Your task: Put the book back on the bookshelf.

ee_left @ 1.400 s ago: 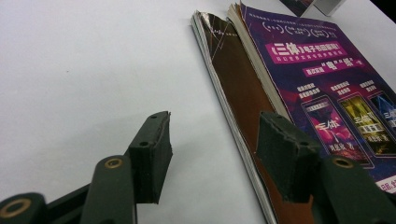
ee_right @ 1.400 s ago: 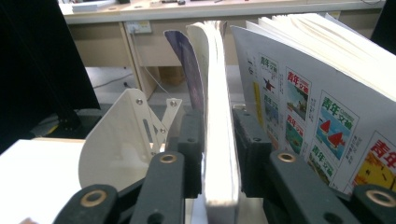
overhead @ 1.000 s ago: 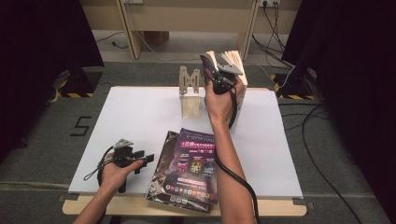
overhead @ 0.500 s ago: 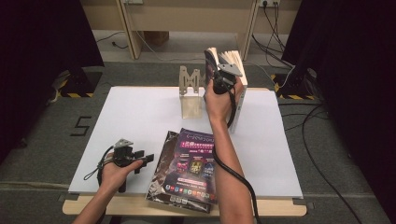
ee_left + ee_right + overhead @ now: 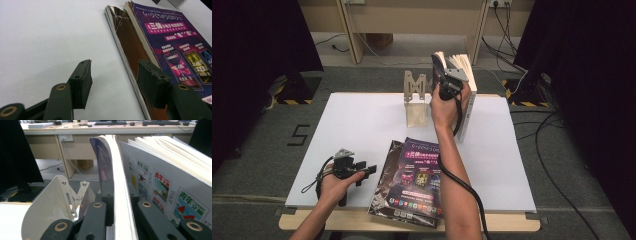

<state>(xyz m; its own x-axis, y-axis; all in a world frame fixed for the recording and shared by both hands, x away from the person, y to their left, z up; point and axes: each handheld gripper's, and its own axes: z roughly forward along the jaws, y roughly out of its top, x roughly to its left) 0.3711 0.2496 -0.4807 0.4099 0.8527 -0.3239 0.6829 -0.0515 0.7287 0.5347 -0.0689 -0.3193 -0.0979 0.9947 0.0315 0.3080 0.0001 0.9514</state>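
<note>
My right gripper [image 5: 443, 76] is raised at the back of the white table [image 5: 362, 125]. It is shut on the edge of a thin purple-covered magazine [image 5: 119, 170] that stands upright. That magazine leans between a metal bookend [image 5: 415, 95] on its left and upright white-covered magazines [image 5: 466, 95] on its right. In the right gripper view the jaws [image 5: 117, 203] squeeze the magazine's pages, with the bookend [image 5: 50, 205] to the left. My left gripper [image 5: 368, 170] rests open on the table beside a flat stack of magazines [image 5: 414, 180]; nothing lies between its jaws [image 5: 113, 77].
The flat stack [image 5: 160, 50] has a purple cover on top and a brown one under it, near the table's front edge. Desks, cables and dark curtains lie beyond the table. Bare white tabletop spreads to the left.
</note>
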